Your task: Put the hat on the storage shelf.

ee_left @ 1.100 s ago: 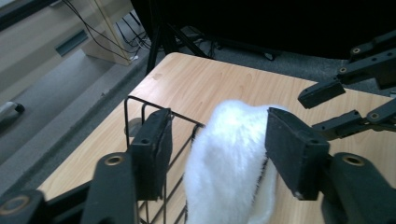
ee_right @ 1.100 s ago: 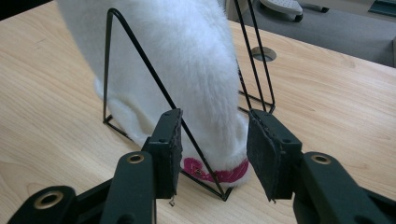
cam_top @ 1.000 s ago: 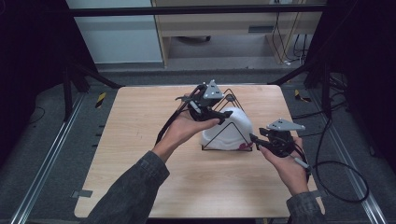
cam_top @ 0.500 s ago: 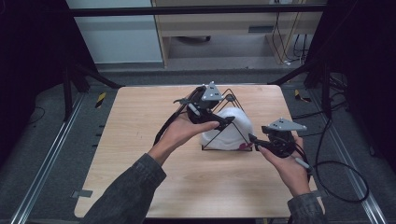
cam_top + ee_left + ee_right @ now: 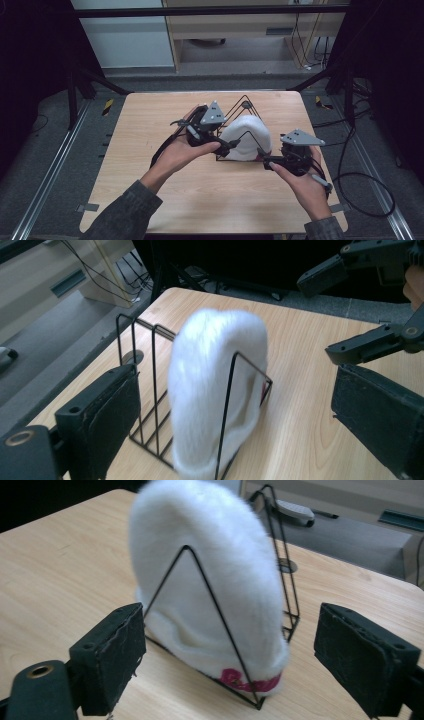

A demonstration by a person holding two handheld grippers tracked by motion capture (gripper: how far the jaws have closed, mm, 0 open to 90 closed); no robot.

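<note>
Fluffy white knitted hat (image 5: 247, 137) with a pink mark at its brim stands on edge in a black wire rack (image 5: 240, 131) made of triangular frames, which rests near the middle of the pale wooden counter (image 5: 150, 150). In the right gripper view the hat (image 5: 220, 585) sits behind the rack's front triangle (image 5: 210, 630), brim down on the rack's base.

Left tongs (image 5: 227, 146) are just beside the rack's left side, their jaws spread with nothing pinched; they have just been opening. In the left gripper view the hat (image 5: 215, 390) lies ahead, between the two black pads but apart from them. Right tongs (image 5: 265, 161) sit just at the rack's right corner, jaws likewise spread and empty, and have just been opening too.

Counter grain is light, bare wood, with a small strip of grey tape (image 5: 89, 207) at its near-left edge. Metal rails (image 5: 45, 175) run along the grey floor on both sides. Black cables (image 5: 360, 185) loop on the floor at the right. Behind the counter stand a white cabinet (image 5: 130, 40) and a wooden shelf unit (image 5: 235, 30); dark curtains close in left and right.
</note>
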